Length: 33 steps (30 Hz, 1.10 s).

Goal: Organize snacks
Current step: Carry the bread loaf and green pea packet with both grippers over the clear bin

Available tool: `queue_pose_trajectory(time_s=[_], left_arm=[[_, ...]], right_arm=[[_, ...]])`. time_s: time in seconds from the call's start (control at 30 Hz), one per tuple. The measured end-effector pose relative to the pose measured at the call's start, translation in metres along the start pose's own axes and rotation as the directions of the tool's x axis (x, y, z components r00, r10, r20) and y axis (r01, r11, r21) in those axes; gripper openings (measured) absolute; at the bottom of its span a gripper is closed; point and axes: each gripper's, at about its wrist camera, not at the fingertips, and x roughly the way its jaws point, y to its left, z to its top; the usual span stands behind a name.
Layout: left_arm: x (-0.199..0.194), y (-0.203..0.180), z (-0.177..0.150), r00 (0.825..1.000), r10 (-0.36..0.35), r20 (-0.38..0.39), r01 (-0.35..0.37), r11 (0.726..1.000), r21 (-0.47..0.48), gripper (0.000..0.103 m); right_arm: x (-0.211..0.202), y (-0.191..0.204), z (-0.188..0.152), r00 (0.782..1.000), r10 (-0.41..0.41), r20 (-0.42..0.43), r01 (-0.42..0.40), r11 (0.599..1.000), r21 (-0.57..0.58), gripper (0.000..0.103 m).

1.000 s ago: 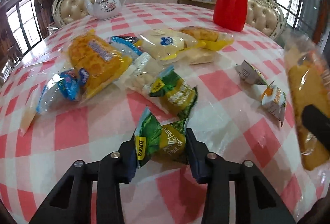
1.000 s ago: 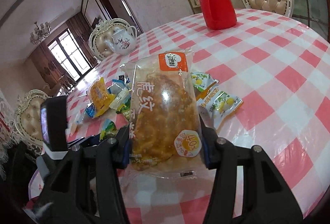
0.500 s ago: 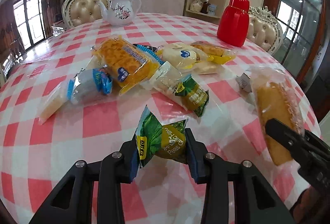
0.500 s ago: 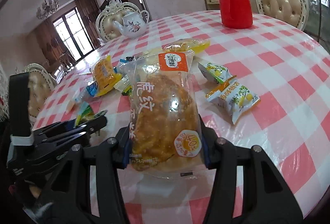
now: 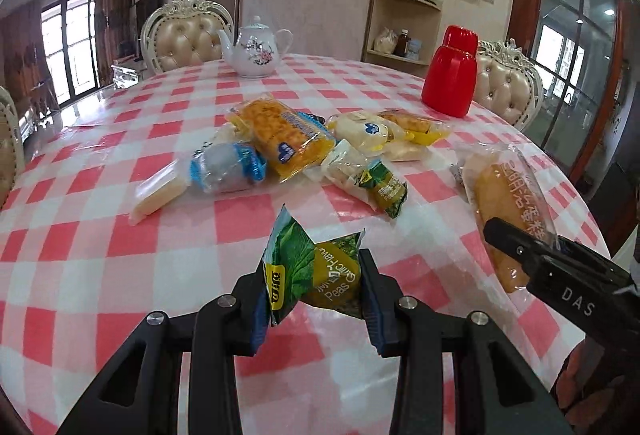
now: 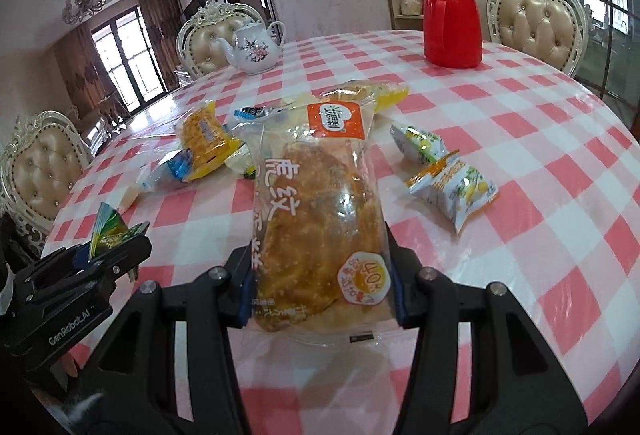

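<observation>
We are in the carry step of sorting the snacks: each claw has a packet lifted clear of the tabletop (image 5: pixel 160 235), and neither has been set down yet. The left claw (image 5: pixel 312 287) is pinching a green pea packet (image 5: pixel 320 271) by its two side edges, so that the packet stands up between the pads, creased at the middle. The right claw (image 6: pixel 320 275) is pinching a clear bread packet (image 6: pixel 320 219) across its lower half; the packet's orange label end points away from the claw, over the tabletop.

The remaining snacks lie in a loose pile (image 5: pixel 304 147) toward the middle of the tabletop, with two small lemon sachets (image 6: pixel 444 175) apart on the right side. No bin or tray shows, so we cannot tell the target place. We judge that the next move calls for choosing a free patch, lowering each packet flat, then spreading the pads.
</observation>
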Motion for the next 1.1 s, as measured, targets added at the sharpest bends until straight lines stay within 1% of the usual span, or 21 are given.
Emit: queue_pose_trajectory(time_s=[0.2,0.43,0.6,0.7,0.83,0.9,1.1], left_arm=[[-0.026,0.015,-0.018,1.0,0.005,0.016,-0.005,1.0,-0.022,0.04],[-0.055,0.033,-0.039,0.999,0.02,0.03,-0.019,0.999,-0.04,0.04],[-0.084,0.053,-0.055,0.997,0.051,0.059,-0.048,0.997,-0.053,0.04],[-0.099,0.066,-0.061,0.994,0.077,0.079,-0.072,0.995,-0.064,0.04],[-0.126,0.092,-0.072,0.987,0.114,0.112,-0.104,0.99,-0.092,0.04],[-0.138,0.108,-0.078,0.984,0.135,0.118,-0.121,0.986,-0.114,0.04],[-0.166,0.153,-0.099,0.972,0.21,0.106,-0.192,0.968,-0.159,0.04]], right_arm=[[-0.012,0.025,-0.014,1.0,0.021,-0.001,-0.021,0.999,-0.032,0.054],[-0.029,0.054,-0.031,0.996,0.088,-0.002,-0.088,0.995,-0.049,0.054],[-0.04,0.083,-0.045,0.989,0.148,-0.01,-0.149,0.985,-0.092,0.054],[-0.042,0.101,-0.052,0.986,0.168,-0.018,-0.169,0.979,-0.116,0.054],[-0.047,0.125,-0.06,0.975,0.218,-0.034,-0.22,0.965,-0.14,0.054],[-0.05,0.143,-0.065,0.968,0.246,-0.048,-0.251,0.953,-0.171,0.054],[-0.054,0.199,-0.08,0.937,0.333,-0.107,-0.349,0.903,-0.249,0.054]])
